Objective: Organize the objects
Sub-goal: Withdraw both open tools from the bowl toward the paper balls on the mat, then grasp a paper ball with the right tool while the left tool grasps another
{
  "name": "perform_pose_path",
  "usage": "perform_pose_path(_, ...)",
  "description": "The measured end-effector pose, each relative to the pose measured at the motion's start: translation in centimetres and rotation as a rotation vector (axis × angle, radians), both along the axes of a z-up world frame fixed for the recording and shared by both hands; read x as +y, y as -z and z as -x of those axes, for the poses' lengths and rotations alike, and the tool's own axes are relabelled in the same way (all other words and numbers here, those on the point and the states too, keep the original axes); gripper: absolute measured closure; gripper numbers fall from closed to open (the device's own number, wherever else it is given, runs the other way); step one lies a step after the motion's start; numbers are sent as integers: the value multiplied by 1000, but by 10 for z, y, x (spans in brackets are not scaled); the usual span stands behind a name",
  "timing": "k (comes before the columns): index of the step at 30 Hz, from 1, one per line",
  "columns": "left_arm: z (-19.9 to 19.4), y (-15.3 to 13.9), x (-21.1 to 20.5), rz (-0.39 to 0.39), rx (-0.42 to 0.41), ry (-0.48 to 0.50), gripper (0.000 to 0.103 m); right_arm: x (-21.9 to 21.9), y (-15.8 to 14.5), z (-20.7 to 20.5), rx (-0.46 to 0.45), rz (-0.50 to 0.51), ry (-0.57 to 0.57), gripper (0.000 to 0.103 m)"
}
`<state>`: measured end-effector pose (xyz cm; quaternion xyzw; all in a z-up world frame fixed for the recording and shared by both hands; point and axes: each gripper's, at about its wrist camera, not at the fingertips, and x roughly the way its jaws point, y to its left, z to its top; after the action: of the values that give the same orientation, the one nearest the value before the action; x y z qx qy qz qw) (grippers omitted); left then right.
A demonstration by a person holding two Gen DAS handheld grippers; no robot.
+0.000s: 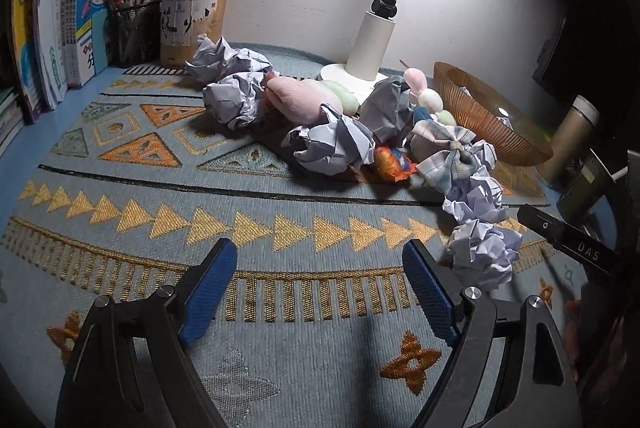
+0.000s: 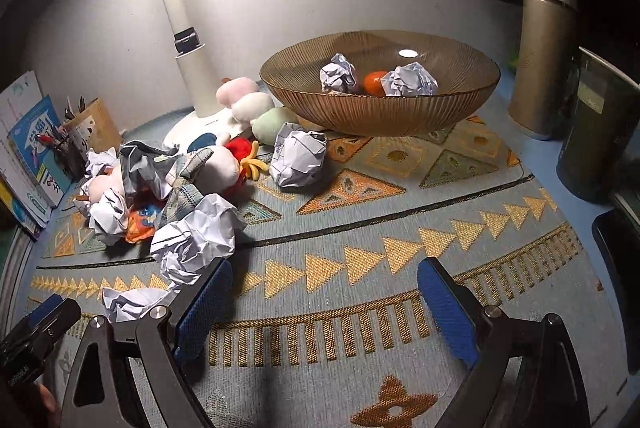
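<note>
Several crumpled paper balls (image 1: 328, 144) lie mixed with plush toys (image 1: 298, 100) on a patterned mat. A ribbed amber bowl (image 2: 472, 100) stands at the back right and holds two paper balls (image 2: 410, 80) and an orange (image 2: 374, 82). The bowl also shows in the left wrist view (image 1: 492, 124). My left gripper (image 1: 320, 288) is open and empty above the mat; a paper ball (image 1: 482, 254) lies just right of its right finger. My right gripper (image 2: 324, 300) is open and empty, with a paper ball (image 2: 196, 240) by its left finger.
A white desk lamp (image 1: 372, 40) stands at the back. Pen holders (image 1: 192, 24) and books (image 1: 76, 24) line the back left. A gold flask (image 2: 544, 56) and a dark container (image 2: 596, 132) stand at the right edge.
</note>
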<state>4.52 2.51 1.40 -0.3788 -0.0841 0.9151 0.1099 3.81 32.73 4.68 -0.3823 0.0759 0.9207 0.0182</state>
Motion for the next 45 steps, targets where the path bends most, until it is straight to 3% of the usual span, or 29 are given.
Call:
perform_pose_path(4,-3,-2,3,2,7,23,19,-1,-4,-1,9,78,-99,10)
perform_pose_path(7,-7,-5,15,-11,8,125,19,-6,-11,1,11,200,-250,11)
perform_pose_path(10,-9,-6,38,-89,-38,276,19,-21,-21,12,-3,163,-322,11)
perform_pose_path(12,-10,-5,57,-73,-44,335,19,-28,-20,25,-36,139,-352,11)
perform_pose_path(16,-3,3,88,-13,-76,371,19,-34,-5,48,-111,178,-404,12)
perform_pose_path(20,5,7,105,12,-80,378,19,-39,9,60,-153,198,-427,29)
perform_pose_path(22,9,10,109,16,-93,378,23,-42,14,61,-170,188,-437,41)
perform_pose_path(23,10,11,110,16,-98,382,36,-43,16,59,-172,186,-444,52)
perform_pose_path(24,11,13,110,14,-107,388,47,-43,16,55,-162,183,-444,55)
perform_pose_path(26,10,13,107,11,-103,380,55,-38,12,46,-147,175,-425,57)
perform_pose_path(27,8,12,104,0,-104,384,62,-34,9,41,-140,173,-407,57)
perform_pose_path(31,-3,5,94,-12,-62,380,62,-10,-8,16,-101,203,-362,57)
perform_pose_path(35,0,3,80,-55,-48,350,62,6,-15,4,-79,173,-321,57)
perform_pose_path(40,8,12,61,-110,-81,282,62,22,5,3,-174,182,-283,56)
perform_pose_path(43,6,10,55,-139,-55,277,62,31,10,-6,-211,187,-272,48)
perform_pose_path(45,4,10,57,-132,-56,288,62,37,6,-16,-197,179,-255,30)
